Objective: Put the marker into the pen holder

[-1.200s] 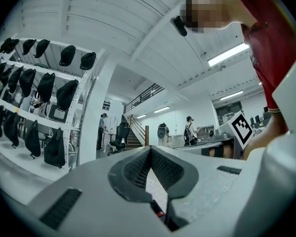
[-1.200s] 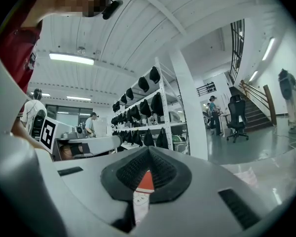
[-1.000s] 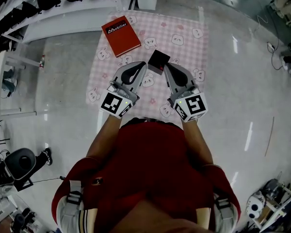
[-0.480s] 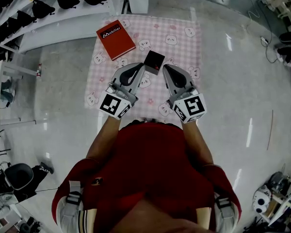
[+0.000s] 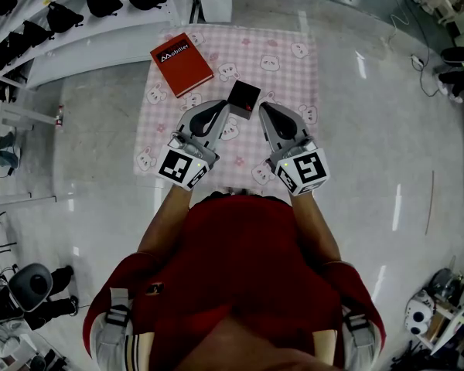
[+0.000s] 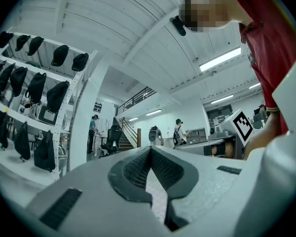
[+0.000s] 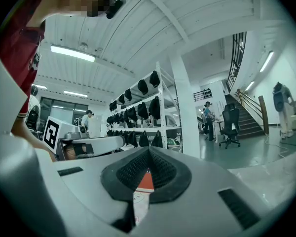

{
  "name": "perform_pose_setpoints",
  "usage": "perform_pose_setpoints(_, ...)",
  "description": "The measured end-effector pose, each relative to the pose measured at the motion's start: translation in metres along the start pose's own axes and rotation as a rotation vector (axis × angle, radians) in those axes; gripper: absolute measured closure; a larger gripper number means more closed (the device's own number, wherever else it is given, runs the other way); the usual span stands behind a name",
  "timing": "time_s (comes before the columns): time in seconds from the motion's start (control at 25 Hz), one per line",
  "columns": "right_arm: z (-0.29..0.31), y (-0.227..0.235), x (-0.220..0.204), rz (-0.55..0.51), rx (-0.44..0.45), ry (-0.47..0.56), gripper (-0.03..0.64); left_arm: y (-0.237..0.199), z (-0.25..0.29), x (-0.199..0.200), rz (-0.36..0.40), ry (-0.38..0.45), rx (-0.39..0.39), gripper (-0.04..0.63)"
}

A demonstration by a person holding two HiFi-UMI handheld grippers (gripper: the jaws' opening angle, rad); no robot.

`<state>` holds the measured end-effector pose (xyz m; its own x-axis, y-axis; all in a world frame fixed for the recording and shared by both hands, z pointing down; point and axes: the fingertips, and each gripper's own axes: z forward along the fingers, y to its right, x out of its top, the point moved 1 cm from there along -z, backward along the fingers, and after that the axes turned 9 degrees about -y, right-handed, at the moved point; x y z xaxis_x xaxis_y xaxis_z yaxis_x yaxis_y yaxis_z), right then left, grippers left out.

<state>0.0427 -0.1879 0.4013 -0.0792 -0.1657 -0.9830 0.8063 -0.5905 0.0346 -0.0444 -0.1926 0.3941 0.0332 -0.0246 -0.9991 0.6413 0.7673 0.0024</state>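
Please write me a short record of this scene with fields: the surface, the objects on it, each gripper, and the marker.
surface: pink checked cloth on a shiny floor
objects: black pen holder mid-cloth; red book on the cloth's far left corner
left gripper: fingers together, empty, tip beside the pen holder
right gripper: fingers together, empty, tip beside the pen holder
marker: not visible in any view

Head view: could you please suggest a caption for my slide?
Left hand-held gripper and right hand-held gripper, both shut, flank the pen holder on a pink cloth.
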Motion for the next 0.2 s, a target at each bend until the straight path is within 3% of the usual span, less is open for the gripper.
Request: perform_pose_setpoints(0.2, 0.0030, 0.0007, -0.0025, 0.000, -0.008, -0.003, 0.618, -0.0038, -0.0001, -0.0032, -0.002, 0.003, 0.001, 0.589)
